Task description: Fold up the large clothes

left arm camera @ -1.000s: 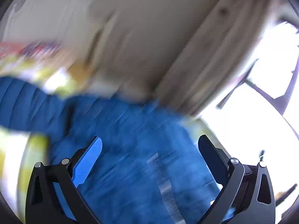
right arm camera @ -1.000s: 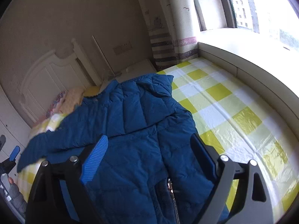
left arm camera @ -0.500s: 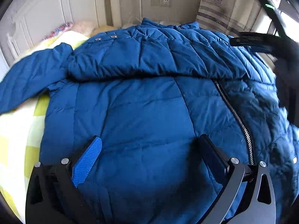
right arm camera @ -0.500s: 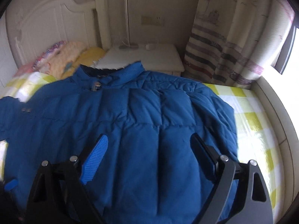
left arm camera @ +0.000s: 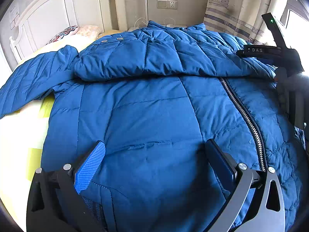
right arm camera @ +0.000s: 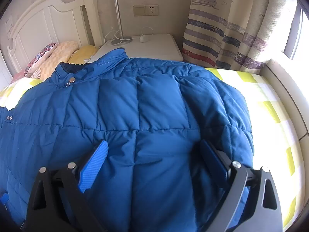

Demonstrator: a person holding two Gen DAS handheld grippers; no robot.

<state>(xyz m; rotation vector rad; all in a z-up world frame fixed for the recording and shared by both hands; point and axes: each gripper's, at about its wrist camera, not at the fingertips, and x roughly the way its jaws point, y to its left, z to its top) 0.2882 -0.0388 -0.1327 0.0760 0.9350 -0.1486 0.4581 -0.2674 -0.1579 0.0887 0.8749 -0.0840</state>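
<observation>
A large blue puffer jacket [left arm camera: 146, 116] lies front up on the bed, its zipper [left arm camera: 245, 116] running down the right side. One sleeve [left arm camera: 32, 81] stretches out to the left. A quilted part [left arm camera: 146, 58] is folded across the chest. My left gripper [left arm camera: 154, 143] hovers open over the lower front with only flat fabric under it. In the right wrist view the jacket [right arm camera: 135, 106] fills the middle, collar [right arm camera: 92, 65] toward the nightstand. My right gripper [right arm camera: 153, 142] is over it with its jaws opening and no fabric pinched. Its black housing [left arm camera: 289, 89] shows at the right edge of the left wrist view.
The bed has a yellow-and-white checked sheet [right arm camera: 270, 106]. A white headboard [left arm camera: 58, 19] and pillows [right arm camera: 58, 54] lie behind the jacket. A white nightstand [right arm camera: 154, 46] with a lamp pole and cables stands by a striped curtain [right arm camera: 222, 32]. A window ledge runs along the right.
The left view swung down from the wall onto the jacket, then held still. The right gripper swept across from the window side to face the headboard, and its fingers now stand slightly wider.
</observation>
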